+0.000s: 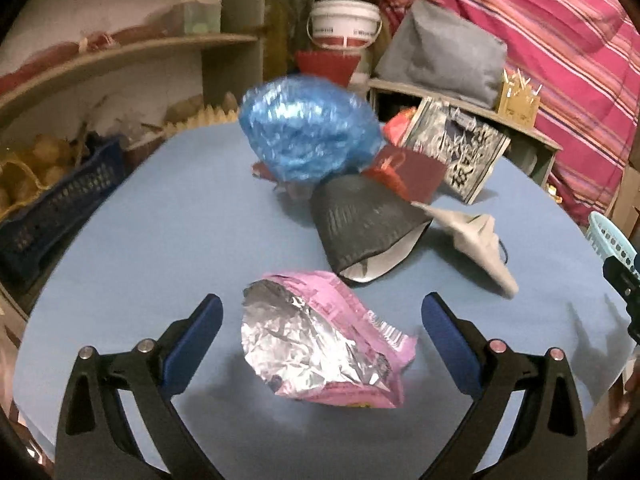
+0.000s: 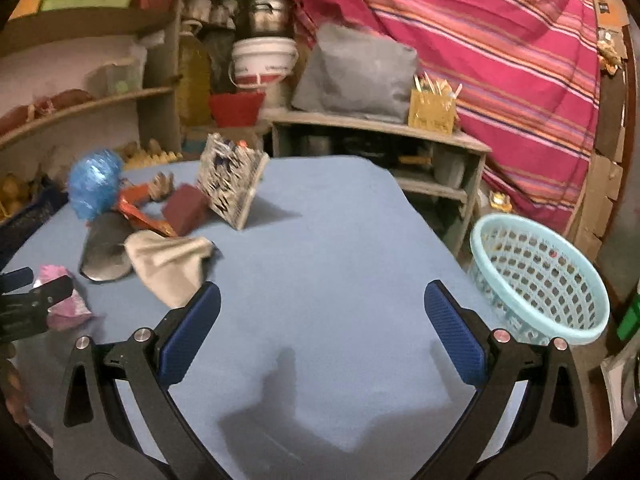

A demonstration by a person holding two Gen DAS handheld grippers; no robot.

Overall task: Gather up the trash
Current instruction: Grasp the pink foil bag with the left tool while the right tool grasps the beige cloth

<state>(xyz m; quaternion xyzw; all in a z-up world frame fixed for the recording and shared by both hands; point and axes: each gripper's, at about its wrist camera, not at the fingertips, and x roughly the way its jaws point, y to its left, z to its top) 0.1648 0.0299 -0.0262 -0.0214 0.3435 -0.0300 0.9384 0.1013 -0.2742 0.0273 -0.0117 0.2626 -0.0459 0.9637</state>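
**A:** Which claw is placed for the pink foil wrapper (image 1: 320, 340)?

**B:** The left claw (image 1: 322, 320). The wrapper lies on the blue table (image 1: 160, 220) straight ahead of it, between the two spread fingers, with a gap on each side. Neither pad touches it as far as I can see, and the claw holds nothing.

**A:** And how does the wrapper run?

**B:** Its long axis goes slantwise: the torn silver mouth is forward and toward the left finger, the pink sealed end nearer and toward the right finger. So the fingers would close across its width more than along its length, which I judge a fair grip for something this crumpled and light.

**A:** The right claw?

**B:** The right claw (image 2: 322, 328) is spread wide too, empty, over bare table. From there the wrapper (image 2: 66, 306) is far off to its left, beside the left claw, so the right one is well apart from it. The pale blue basket (image 2: 540, 280) sits just ahead and to its right, at the table's edge.

**A:** The rest of the trash?

**B:** Beyond the wrapper, ahead of the left claw: a dark mask (image 1: 364, 232), a grey cloth piece (image 1: 476, 240) to its right, a blue plastic bag (image 1: 308, 132) further on.
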